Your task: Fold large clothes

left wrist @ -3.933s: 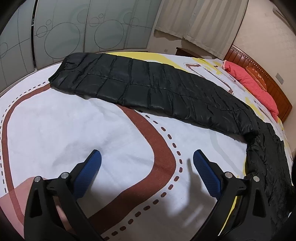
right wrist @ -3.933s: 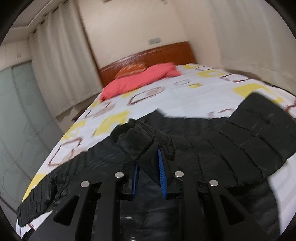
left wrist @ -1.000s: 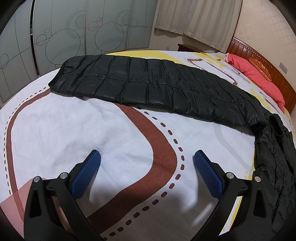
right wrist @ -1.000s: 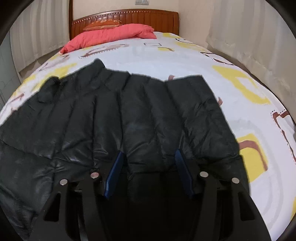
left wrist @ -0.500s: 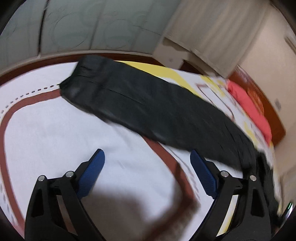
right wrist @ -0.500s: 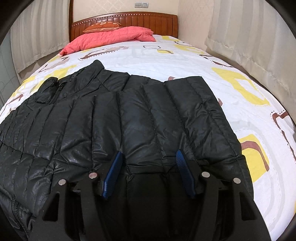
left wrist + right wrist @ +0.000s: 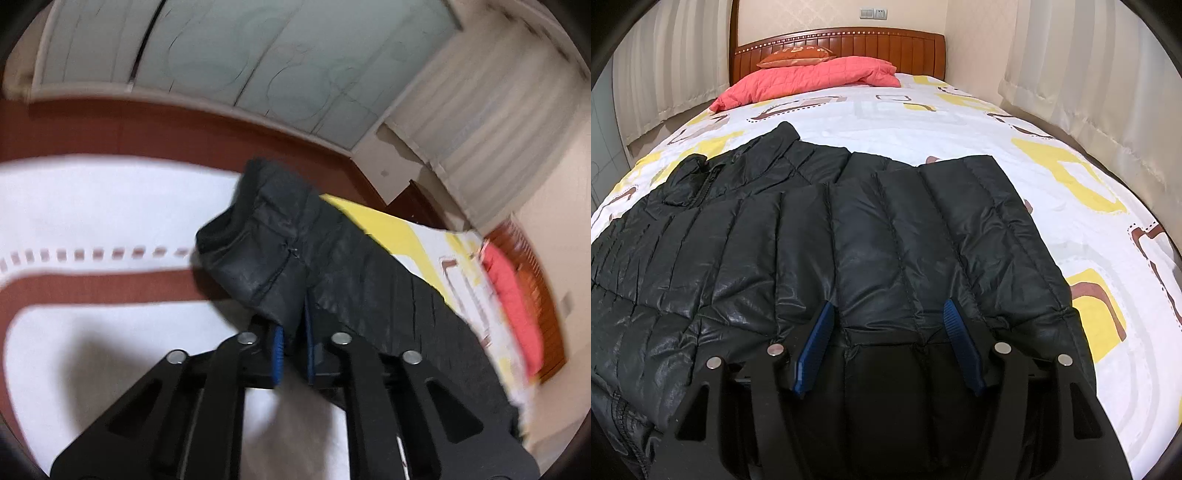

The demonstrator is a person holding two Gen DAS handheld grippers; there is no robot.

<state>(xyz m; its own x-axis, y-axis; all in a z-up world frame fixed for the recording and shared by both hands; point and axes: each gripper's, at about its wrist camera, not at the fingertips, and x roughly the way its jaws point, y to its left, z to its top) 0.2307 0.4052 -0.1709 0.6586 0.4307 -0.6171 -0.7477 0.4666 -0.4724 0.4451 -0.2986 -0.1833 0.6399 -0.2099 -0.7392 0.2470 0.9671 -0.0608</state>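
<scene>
A black quilted puffer jacket (image 7: 757,251) lies spread on the bed, one sleeve (image 7: 942,229) folded flat across its body. Above that sleeve's near end my right gripper (image 7: 888,306) is open, its blue pads (image 7: 816,343) apart on either side of the fabric and not pinching it. In the left wrist view the other sleeve (image 7: 351,273) stretches away toward the pillows. My left gripper (image 7: 293,325) has its jaws closing tight on that sleeve near the cuff (image 7: 255,240), which is lifted and bunched above the sheet.
The bed sheet (image 7: 960,122) is white with yellow and brown shapes. A pink quilt (image 7: 812,79) and an orange pillow (image 7: 794,55) lie by the wooden headboard (image 7: 886,40). Curtains (image 7: 1108,92) hang on the right; frosted wardrobe doors (image 7: 221,55) stand past the bed's edge.
My left gripper moved across the sheet to the sleeve's cuff, rolled, and shut on it, lifting the cuff. The right gripper stayed open over the folded sleeve.
</scene>
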